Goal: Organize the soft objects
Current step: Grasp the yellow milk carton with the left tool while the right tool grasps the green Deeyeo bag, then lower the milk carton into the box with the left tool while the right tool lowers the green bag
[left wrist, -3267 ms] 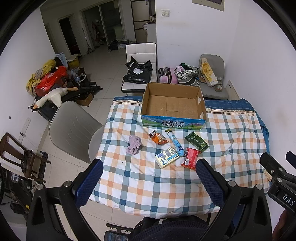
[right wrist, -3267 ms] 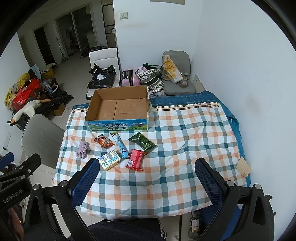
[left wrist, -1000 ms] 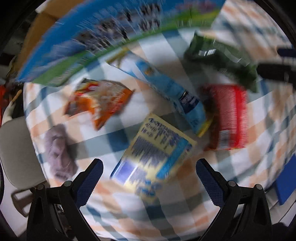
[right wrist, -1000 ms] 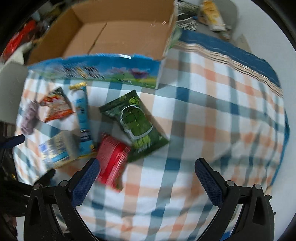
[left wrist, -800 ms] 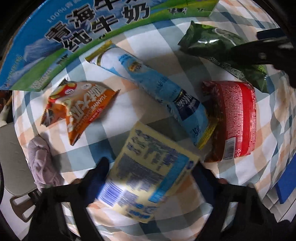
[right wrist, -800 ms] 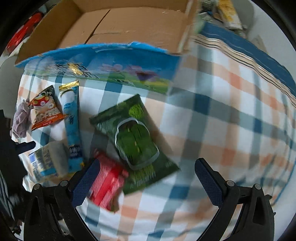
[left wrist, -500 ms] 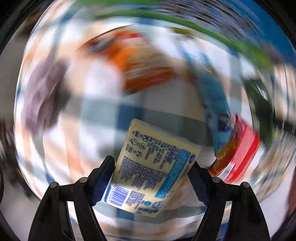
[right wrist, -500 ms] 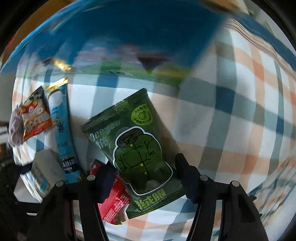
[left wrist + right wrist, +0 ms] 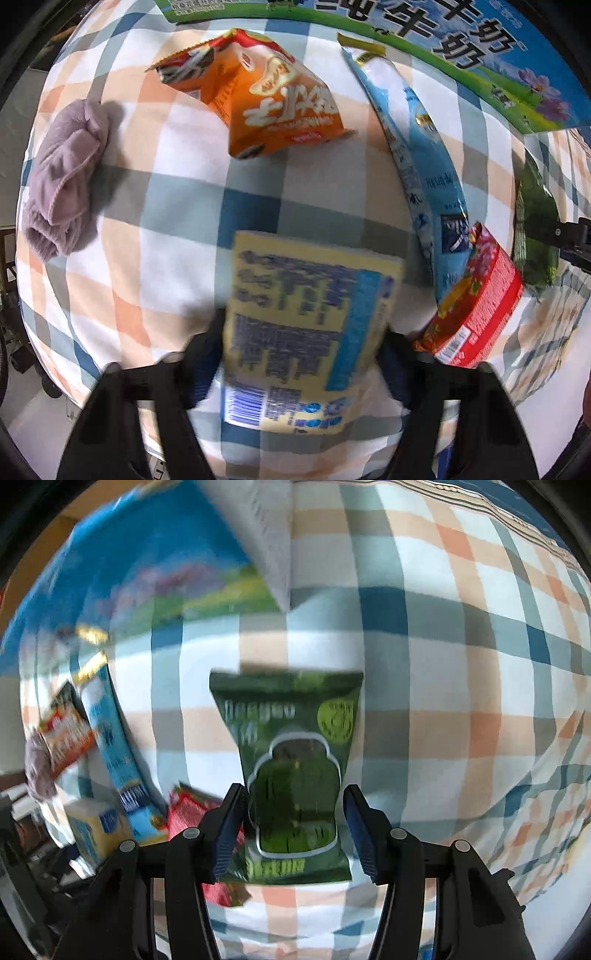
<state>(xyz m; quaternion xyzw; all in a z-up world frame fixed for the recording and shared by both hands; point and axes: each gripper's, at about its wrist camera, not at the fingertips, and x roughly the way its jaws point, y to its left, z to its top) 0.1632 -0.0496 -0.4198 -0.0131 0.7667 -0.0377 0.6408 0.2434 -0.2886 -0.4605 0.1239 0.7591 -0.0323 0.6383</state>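
Note:
My left gripper [image 9: 295, 354] is shut on a yellow and blue tissue pack [image 9: 306, 325], held between both fingers just above the checked cloth. My right gripper [image 9: 293, 830] is shut on a green snack bag [image 9: 291, 768], its jaws pressing the bag's lower sides. Beyond the left gripper lie an orange snack bag [image 9: 258, 92], a long light-blue packet [image 9: 417, 155], a red packet [image 9: 476, 299] and a crumpled purple cloth [image 9: 62, 177]. The same items show blurred at the left of the right wrist view.
The open cardboard box with a blue and green printed side [image 9: 443, 48] stands at the far edge of the items; it shows blurred at upper left in the right wrist view [image 9: 129, 576]. The checked tablecloth [image 9: 461, 664] stretches to the right.
Both grippers came down from above the table to the items. The left closed on the tissue pack, the right closed on the green bag and both have begun to move them.

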